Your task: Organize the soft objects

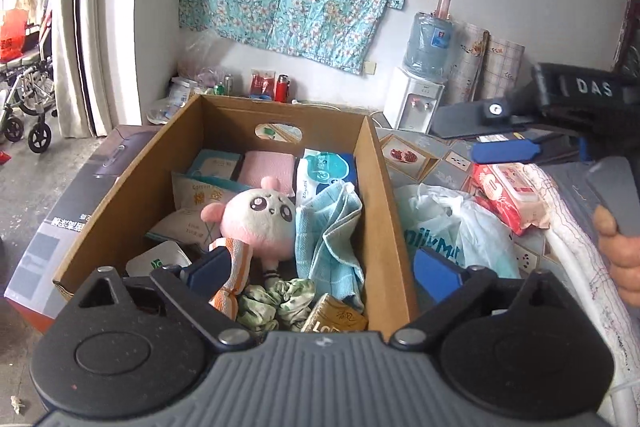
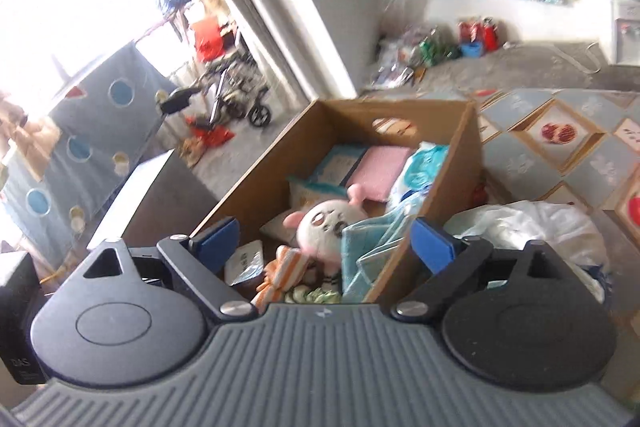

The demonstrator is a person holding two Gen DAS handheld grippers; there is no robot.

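Observation:
A brown cardboard box point(image 1: 378, 187) stands open beneath both grippers. Inside lie a pink and white plush toy point(image 1: 260, 219), a light blue towel point(image 1: 328, 235), an orange striped cloth point(image 1: 232, 279), a green floral scrunchie point(image 1: 276, 301) and several tissue packs. My left gripper point(image 1: 322, 271) hangs open over the box's near end, nothing between its blue pads. My right gripper point(image 2: 324, 241) is open too and holds nothing. In its blurred view, the plush toy point(image 2: 324, 227) and towel point(image 2: 372, 247) lie in the box point(image 2: 464, 147) below. Its blue finger point(image 1: 504, 151) shows in the left wrist view, right of the box.
Right of the box lie a white plastic bag point(image 1: 452, 227) and a red wipes pack point(image 1: 508, 195) on a patterned cover. A hand point(image 1: 620, 255) is at the right edge. A dark printed carton point(image 1: 60, 227) stands left of the box. A water dispenser point(image 1: 416, 103) and a wheelchair point(image 1: 24, 99) stand farther off.

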